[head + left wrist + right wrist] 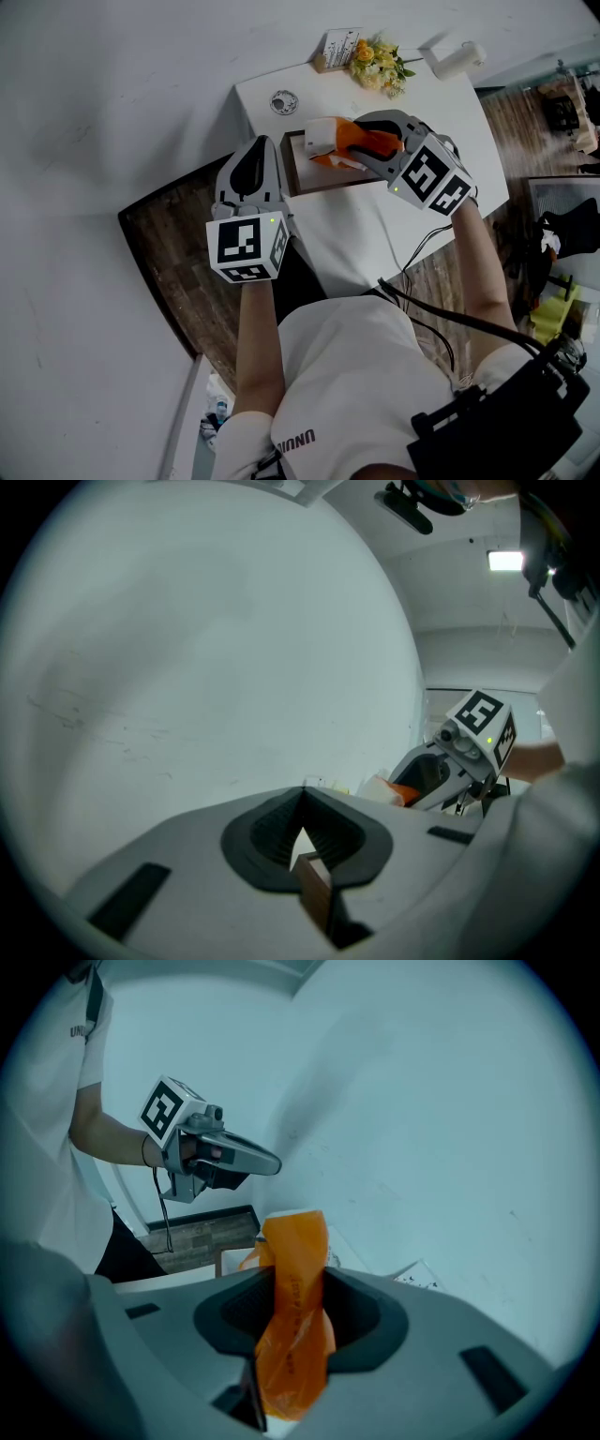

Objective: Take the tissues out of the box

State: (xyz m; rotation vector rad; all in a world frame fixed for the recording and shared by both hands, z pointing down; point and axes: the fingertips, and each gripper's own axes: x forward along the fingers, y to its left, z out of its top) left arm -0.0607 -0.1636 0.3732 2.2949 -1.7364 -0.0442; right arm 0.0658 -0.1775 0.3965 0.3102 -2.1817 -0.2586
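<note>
1. There is one box (309, 181), a shallow wooden one. It sits on the one white table (366, 234), toward the table's 11 o'clock corner in the head view.
2. There is one pack of tissues (295, 1316), orange with a white end. It is raised above the box's 12 o'clock rim and is not lying inside.
3. There are two grippers, one in each hand.
4. The right gripper (356, 142) reaches in from the box's 3 o'clock side. Its jaws are partly closed and squeeze the middle of the orange pack. The pack sticks out past the tips toward 9 o'clock.
5. The left gripper (302, 797) is at the box's 9 o'clock side. Its jaw tips meet, and a brown wooden edge of the box is clamped lower down between the pads.
6. One bunch of yellow flowers (380, 64) lies at about 1 o'clock from the box, at the table's far edge.
7. One small card (337, 47) stands just beside the flowers, on their 10 o'clock side.
8. One round disc (284, 101) lies at 11 o'clock from the box.
9. One white cylinder (457, 58) sits at 2 o'clock, near the table's corner.
10. One black cable (422, 244) trails over the table's 5 o'clock edge.
11. The right gripper's body covers the box's 3 o'clock end, and the pack hides part of the inside.
</note>
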